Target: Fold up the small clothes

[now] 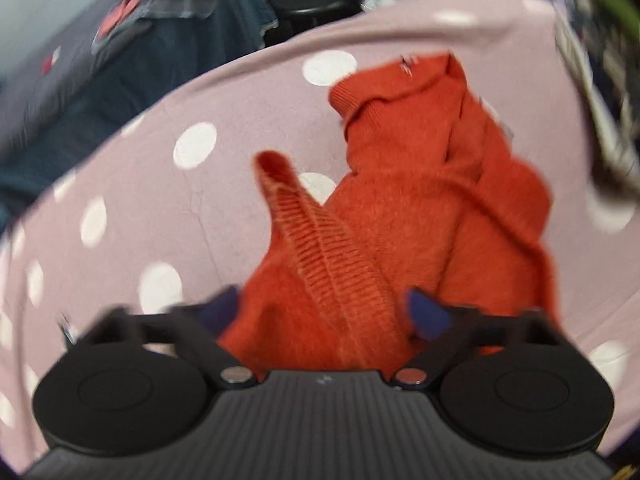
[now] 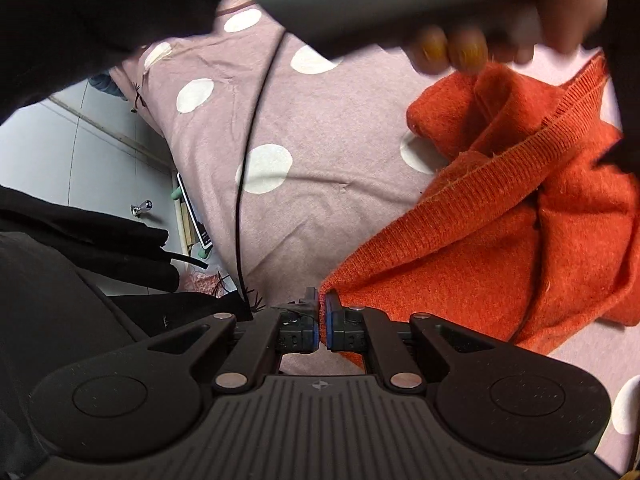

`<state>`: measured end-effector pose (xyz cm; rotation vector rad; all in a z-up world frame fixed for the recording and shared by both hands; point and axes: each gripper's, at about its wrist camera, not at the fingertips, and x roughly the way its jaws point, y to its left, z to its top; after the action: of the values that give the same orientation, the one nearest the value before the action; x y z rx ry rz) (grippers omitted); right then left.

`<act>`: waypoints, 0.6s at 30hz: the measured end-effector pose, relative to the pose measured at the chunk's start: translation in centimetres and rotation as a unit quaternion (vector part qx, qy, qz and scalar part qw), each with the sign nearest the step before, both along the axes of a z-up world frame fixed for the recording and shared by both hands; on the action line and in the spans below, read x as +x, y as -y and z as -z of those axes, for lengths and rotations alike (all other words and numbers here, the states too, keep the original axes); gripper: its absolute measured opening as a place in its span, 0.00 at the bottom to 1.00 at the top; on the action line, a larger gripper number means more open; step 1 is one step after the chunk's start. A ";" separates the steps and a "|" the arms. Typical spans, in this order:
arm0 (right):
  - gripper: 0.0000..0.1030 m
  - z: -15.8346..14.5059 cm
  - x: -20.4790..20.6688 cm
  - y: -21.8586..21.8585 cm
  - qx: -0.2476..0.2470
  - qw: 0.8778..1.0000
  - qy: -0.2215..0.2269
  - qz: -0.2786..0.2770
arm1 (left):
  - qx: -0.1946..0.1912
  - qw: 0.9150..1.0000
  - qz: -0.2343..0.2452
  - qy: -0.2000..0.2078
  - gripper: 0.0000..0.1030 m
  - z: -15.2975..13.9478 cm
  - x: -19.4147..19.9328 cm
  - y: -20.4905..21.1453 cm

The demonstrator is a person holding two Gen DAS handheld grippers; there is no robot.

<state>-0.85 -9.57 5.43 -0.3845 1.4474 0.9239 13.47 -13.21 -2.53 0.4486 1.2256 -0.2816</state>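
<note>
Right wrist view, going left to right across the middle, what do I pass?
Pale floor → black cable → white dot on the pink spotted sheet → orange sweater, whose near corner sits between the closed fingers of the right hand-held gripper.

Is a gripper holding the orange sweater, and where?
The right gripper pinches the orange sweater at a corner of its edge. The left gripper is open around a bunch.
</note>
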 end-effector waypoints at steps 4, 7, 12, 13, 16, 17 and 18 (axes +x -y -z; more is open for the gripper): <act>0.06 0.1 0.2 0.6 0.000 1.000 0.000 0.012 | -0.061 0.996 -0.055 -0.031 0.18 0.8 0.1 -2.2; 0.06 0.3 0.4 0.8 0.001 1.000 -0.003 0.017 | -0.078 0.993 -0.080 -0.024 0.15 0.1 -0.6 -4.9; 0.06 0.5 0.4 0.5 0.002 1.000 -0.005 0.009 | -0.075 0.989 -0.128 -0.005 0.13 -0.8 -3.1 -10.2; 0.06 0.6 0.4 0.5 0.001 1.000 -0.006 0.008 | -0.070 0.988 -0.139 -0.006 0.13 -0.7 -3.7 -11.5; 0.06 0.8 0.5 0.4 0.000 1.000 -0.009 0.004 | -0.044 0.984 -0.170 -0.026 0.12 0.6 -6.2 -15.4; 0.06 0.8 0.5 0.3 0.000 1.000 -0.009 0.002 | -0.041 0.982 -0.181 -0.040 0.12 1.1 -7.1 -16.6; 0.06 0.9 0.4 0.2 0.000 1.000 -0.010 0.001 | -0.043 0.979 -0.193 -0.055 0.12 1.8 -8.1 -17.6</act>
<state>-0.40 -9.79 4.53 -0.3756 1.4656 0.9291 5.34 4.44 -4.31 0.1159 1.3752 -0.0268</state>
